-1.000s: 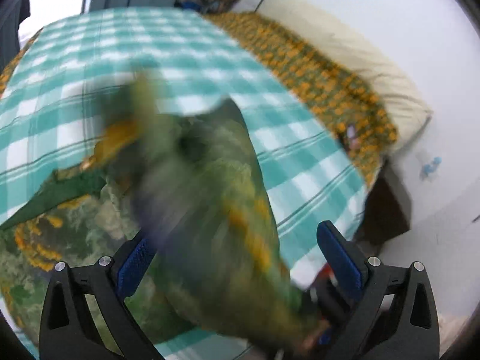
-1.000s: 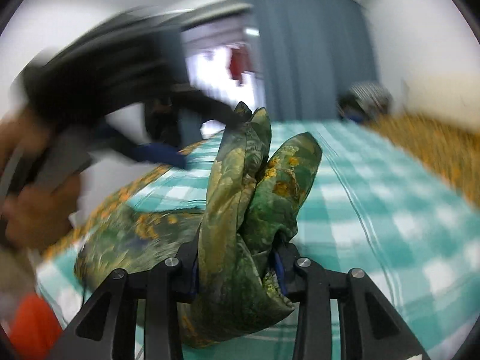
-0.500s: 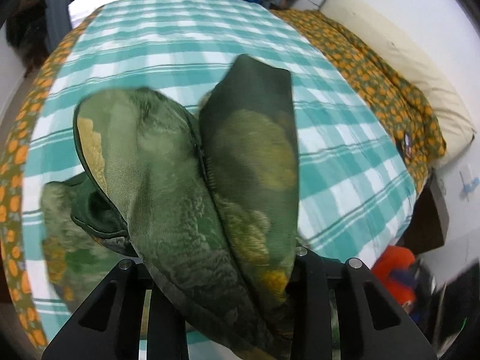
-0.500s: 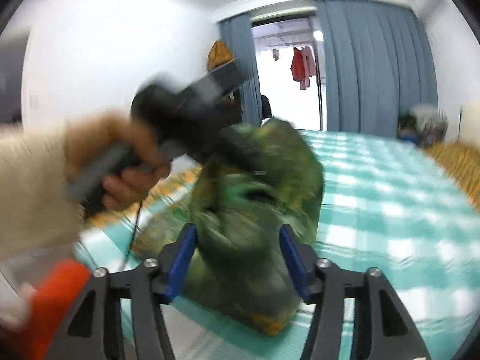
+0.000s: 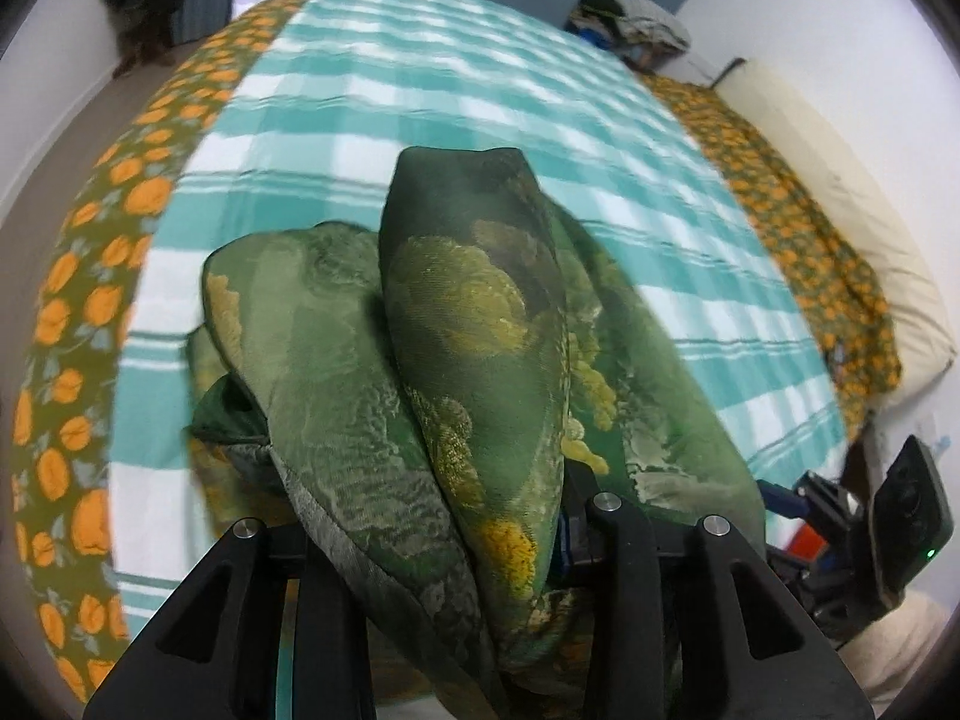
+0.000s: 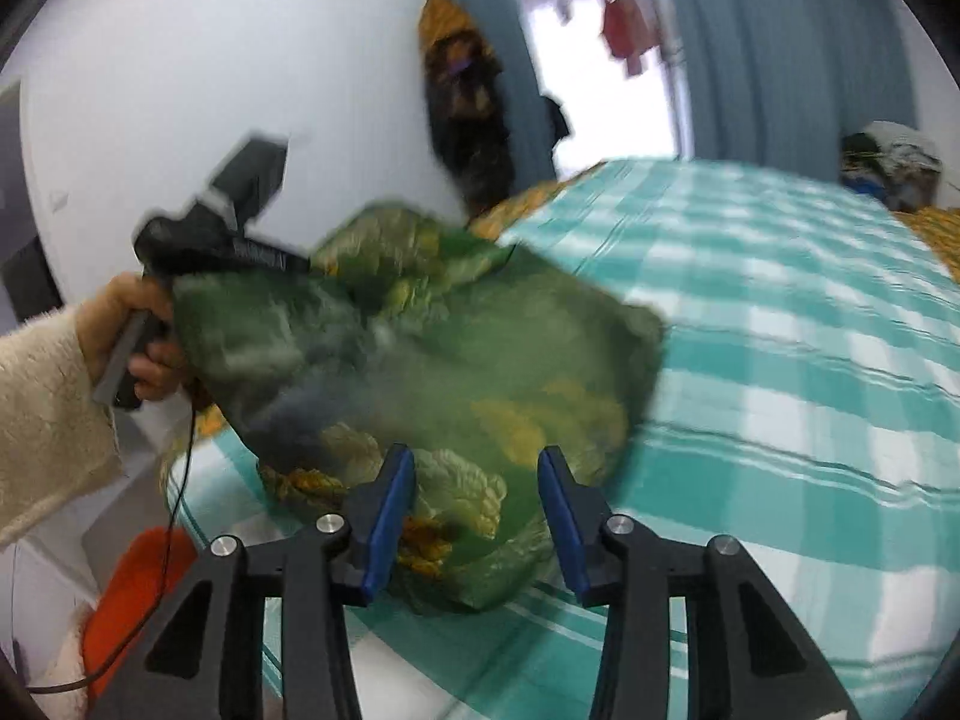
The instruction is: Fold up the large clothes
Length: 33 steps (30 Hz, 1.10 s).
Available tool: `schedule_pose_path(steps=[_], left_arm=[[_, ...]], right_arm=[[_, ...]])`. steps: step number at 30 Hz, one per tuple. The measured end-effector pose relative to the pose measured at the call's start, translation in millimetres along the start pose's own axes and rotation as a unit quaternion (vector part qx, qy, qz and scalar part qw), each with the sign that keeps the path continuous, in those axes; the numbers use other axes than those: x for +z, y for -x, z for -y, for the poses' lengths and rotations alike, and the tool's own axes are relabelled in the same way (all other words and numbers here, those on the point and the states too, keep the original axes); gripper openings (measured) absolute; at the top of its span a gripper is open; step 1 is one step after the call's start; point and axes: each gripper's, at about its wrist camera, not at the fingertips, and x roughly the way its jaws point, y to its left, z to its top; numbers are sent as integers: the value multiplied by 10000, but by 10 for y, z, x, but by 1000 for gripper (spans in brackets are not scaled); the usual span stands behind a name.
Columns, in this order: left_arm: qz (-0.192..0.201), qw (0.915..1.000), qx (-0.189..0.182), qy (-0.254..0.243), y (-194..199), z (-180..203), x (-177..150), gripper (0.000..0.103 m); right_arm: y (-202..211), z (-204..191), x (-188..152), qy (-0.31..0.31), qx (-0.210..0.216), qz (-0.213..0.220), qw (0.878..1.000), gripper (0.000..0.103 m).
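Left wrist view: mounted just behind the left gripper [image 5: 444,540], aimed forward along its fingers and down over the bed [image 5: 492,102] — green garment [image 5: 468,360] close against the lens. Right wrist view: behind the right gripper [image 6: 474,510], tilted flatter toward the curtain [image 6: 780,48] ahead. Shared by both — garment, checked bed, each other's gripper at the side.

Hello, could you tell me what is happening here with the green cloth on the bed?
A person with a gripper in each hand is folding a green floral garment over a bed with a teal checked sheet. The left gripper is shut on a bunched fold of the garment, holding it up. The right gripper is open, its blue pads either side of the cloth without pinching it. The fold is not yet laid flat.
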Motion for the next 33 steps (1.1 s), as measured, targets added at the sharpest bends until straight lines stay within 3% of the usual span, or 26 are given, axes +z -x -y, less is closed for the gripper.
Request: schedule_pose_path(steps=[3,6,11,16,20,23,26,28,33], left_arm=[[-128,9992,-3,367,-133,-347,-152,37],[-167,9976,-146,657,-307,-554,-340,40],[16,9929,-428,1111,-496,-750,-491,46],[18,9919,-551,1149,-496,-746,-453,47],[17,9903,-695,1203,-507,-841,-466,48],[2,9895,-770,1225,-487,-919,-491,49],[-113,9866,-874,1373,-482,-1030,-513,52],[-289,9824,-924,1599,-512,-1127,-519,52],[-175,9815,-1033,1605,-410,-1152,-559,52]], right_arm=[[-432,-122,-56,94,128,-638,9978,43],[-742,-243,-189,314,-85,-1044,9940,42],[-966,-296,-375,430,-458,-1023,9928,42],[-772,-356,-123,114,-393,-1137,9927,42],[-597,-539,311,-336,236,-510,9979,46],[-762,-818,434,-328,932,-330,9946,46],[-1244,-1018,284,-419,1213,-830,9883,46],[-1522,-1100,71,-309,911,-1141,9888,45],[-1507,-1215,4,-28,680,-1205,9904,45]])
